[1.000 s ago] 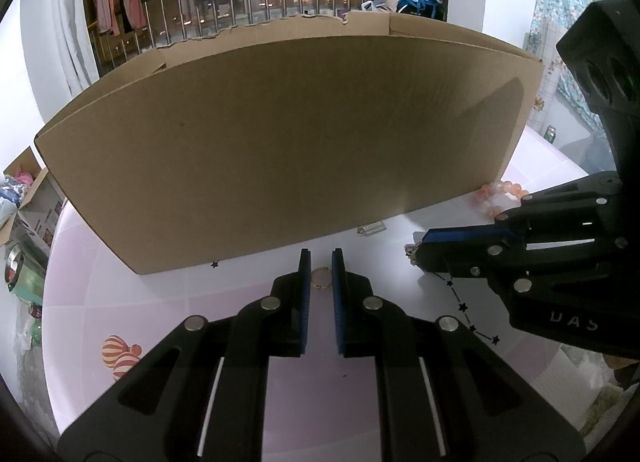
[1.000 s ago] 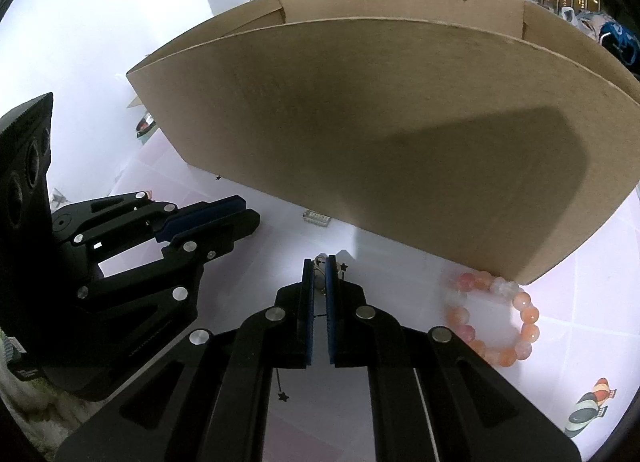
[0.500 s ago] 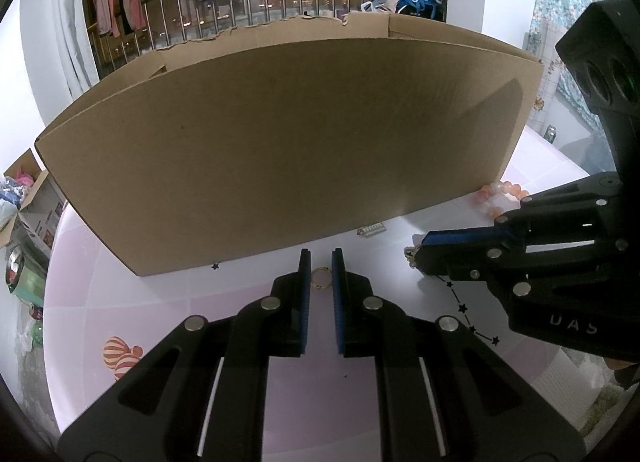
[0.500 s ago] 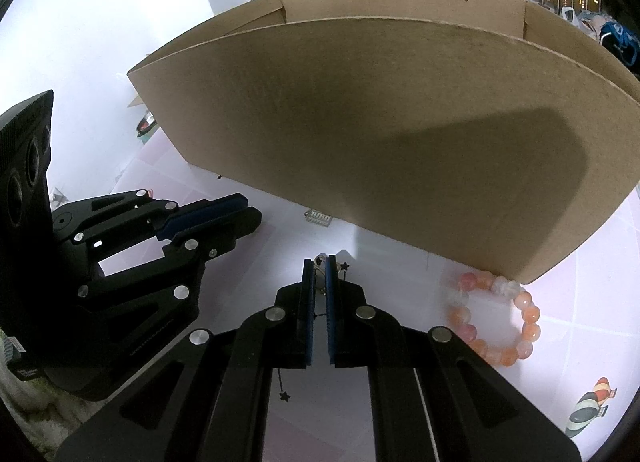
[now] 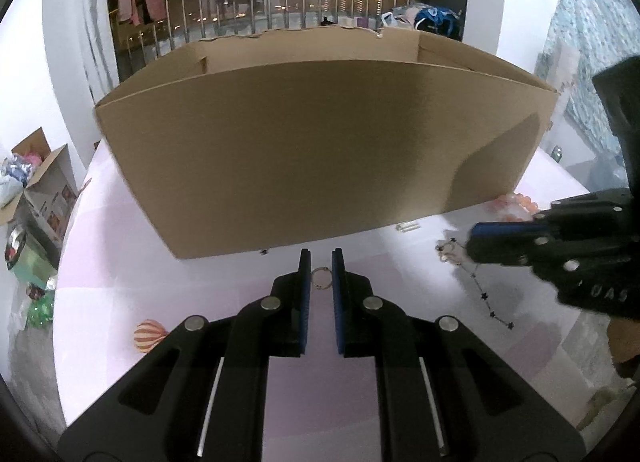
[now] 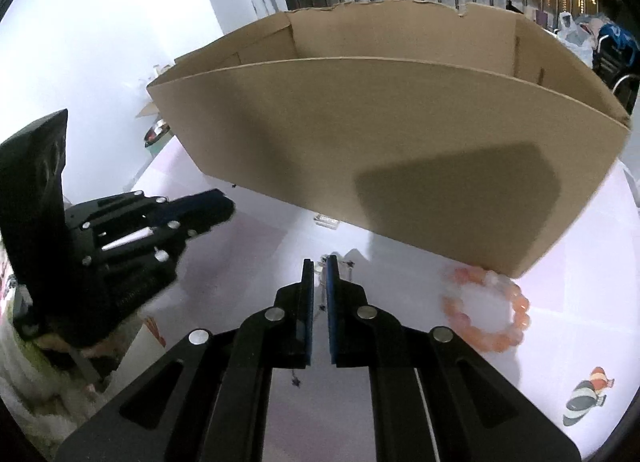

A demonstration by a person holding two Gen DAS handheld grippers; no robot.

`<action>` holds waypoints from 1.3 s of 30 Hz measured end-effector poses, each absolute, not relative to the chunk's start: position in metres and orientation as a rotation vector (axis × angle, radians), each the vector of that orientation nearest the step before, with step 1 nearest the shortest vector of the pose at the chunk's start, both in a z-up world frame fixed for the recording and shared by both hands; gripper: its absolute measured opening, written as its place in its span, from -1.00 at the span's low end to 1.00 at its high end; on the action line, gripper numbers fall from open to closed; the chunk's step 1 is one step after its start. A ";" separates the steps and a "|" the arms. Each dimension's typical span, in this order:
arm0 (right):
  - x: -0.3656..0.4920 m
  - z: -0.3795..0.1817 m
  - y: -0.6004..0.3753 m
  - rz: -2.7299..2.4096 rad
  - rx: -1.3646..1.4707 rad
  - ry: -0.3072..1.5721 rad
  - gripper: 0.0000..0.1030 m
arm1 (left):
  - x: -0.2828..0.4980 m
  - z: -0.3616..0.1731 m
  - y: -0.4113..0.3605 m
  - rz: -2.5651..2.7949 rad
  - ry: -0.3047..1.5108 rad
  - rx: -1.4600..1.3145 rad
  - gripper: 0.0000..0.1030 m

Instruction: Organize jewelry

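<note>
Left tool (image 5: 321, 277) higher, box (image 5: 320, 149) ahead

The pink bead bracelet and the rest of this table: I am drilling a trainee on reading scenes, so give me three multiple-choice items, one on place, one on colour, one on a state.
1. Where does the bead bracelet lie?
A. inside the box
B. on the table by the cardboard box
C. in the left tongs

2. What colour are its beads?
A. green
B. black
C. pink-orange

3. What do the left tongs hold?
A. a small ring
B. nothing
C. a hair clip

Answers: B, it rests at the box's near corner; C, the beads look peach and pink; A, the ring sits between the tips.
</note>
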State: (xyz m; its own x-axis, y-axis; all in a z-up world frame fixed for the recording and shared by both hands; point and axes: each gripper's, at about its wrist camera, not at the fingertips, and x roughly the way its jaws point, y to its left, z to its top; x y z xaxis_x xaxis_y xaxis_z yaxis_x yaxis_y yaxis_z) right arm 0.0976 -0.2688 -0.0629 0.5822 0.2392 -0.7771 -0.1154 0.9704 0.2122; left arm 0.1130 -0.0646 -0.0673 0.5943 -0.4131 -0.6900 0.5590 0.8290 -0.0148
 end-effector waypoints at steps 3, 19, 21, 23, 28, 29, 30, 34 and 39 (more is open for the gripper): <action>0.098 -0.067 -0.272 0.202 0.147 0.953 -0.76 | 0.118 -0.067 -0.057 -0.556 0.753 0.205 -0.83; 0.112 -0.077 -0.248 0.290 0.141 0.978 -0.68 | 0.117 -0.074 -0.046 -0.544 0.754 0.186 -0.83; 0.110 -0.075 -0.249 0.295 0.138 0.977 -0.64 | 0.118 -0.075 -0.046 -0.543 0.757 0.184 -0.83; 0.110 -0.073 -0.249 0.279 0.127 0.967 -0.59 | 0.118 -0.075 -0.045 -0.543 0.759 0.179 -0.83; 0.109 -0.071 -0.263 0.229 0.116 0.961 -0.46 | 0.117 -0.075 -0.046 -0.544 0.754 0.180 -0.83; 0.110 -0.071 -0.262 0.226 0.110 0.962 -0.46 | 0.117 -0.075 -0.046 -0.542 0.754 0.179 -0.83; 0.111 -0.072 -0.259 0.228 0.097 0.963 -0.46 | 0.117 -0.075 -0.046 -0.541 0.754 0.178 -0.83; 0.112 -0.072 -0.245 0.232 0.005 0.956 -0.46 | 0.119 -0.076 -0.045 -0.539 0.757 0.178 -0.83; 0.115 -0.076 -0.244 0.249 -0.089 0.949 -0.46 | 0.119 -0.075 -0.045 -0.541 0.758 0.178 -0.83</action>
State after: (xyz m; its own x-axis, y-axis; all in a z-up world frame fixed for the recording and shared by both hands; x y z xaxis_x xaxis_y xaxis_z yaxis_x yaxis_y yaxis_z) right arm 0.1146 -0.2437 -0.0756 0.5565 0.1712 -0.8130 -0.2493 0.9679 0.0332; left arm 0.1187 -0.0452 -0.0753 0.5978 -0.4014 -0.6939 0.5264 0.8494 -0.0378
